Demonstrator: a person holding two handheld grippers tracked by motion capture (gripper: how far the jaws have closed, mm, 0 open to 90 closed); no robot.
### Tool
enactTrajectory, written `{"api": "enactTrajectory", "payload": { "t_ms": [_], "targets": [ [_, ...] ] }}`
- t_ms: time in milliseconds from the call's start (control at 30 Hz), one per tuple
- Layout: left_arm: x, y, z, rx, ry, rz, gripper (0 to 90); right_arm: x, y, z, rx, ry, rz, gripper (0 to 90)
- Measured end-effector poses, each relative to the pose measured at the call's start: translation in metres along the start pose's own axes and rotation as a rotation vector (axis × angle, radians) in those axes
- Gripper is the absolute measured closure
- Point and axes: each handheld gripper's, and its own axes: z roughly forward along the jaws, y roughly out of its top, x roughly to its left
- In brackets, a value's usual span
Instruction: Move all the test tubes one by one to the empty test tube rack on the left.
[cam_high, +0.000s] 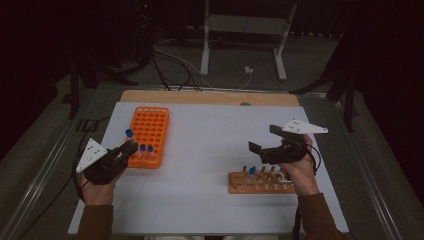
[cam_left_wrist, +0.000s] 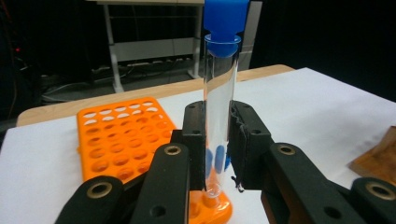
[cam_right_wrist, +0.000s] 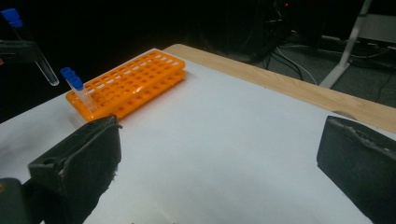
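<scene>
Item: tube transfer, wooden block to orange rack.

Left gripper (cam_left_wrist: 217, 154): pads pinched on a clear tube (cam_left_wrist: 218, 116), held upright by its lower half, just above the near end of the rack (cam_left_wrist: 122, 140). In the high view the tube (cam_high: 129, 134) sits at the rack's (cam_high: 150, 131) left near corner.

Right gripper (cam_high: 263, 141): jaws spread wide, nothing between them, hovering above the block (cam_high: 260, 186).

Handling advice: keep the tube vertical, centre its rounded tip over a free hole beside the two tubes (cam_high: 146, 149) already seated, lower straight, release only once the tip is guided by the hole. A tilted entry would likely catch the rim or nudge the neighbours.

Materials:
- Tube: transparent, smooth, slender cylinder, round bottom, blue stopper (cam_left_wrist: 226, 23); probably slippery.
- Rack: orange plastic, flat, rectangular, grid of round holes, two tiers.
- Block: brown wood, long, holding a row of tubes, one with a blue cap (cam_high: 252, 170).
- Table (cam_high: 210, 150): matte white sheet on a wooden board.
- Pads: black, rough-edged, rubbery.
</scene>
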Motion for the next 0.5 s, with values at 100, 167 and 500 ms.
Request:
{"api": "enactTrajectory", "payload": {
  "t_ms": [100,167,500],
  "targets": [
    [0.003,-0.002,0.000,0.005,0.014,0.002,78.2,-0.002,-0.002,-0.001,0.000,-0.004,0.004,0.2],
    [0.005,-0.003,-0.001,0.003,0.021,-0.006,78.2,-0.003,-0.003,-0.002,-0.002,-0.005,0.009,0.2],
    [0.013,-0.007,-0.004,0.001,0.056,-0.019,78.1,-0.007,-0.011,-0.003,-0.003,-0.006,0.026,0.2]
  ]
}}
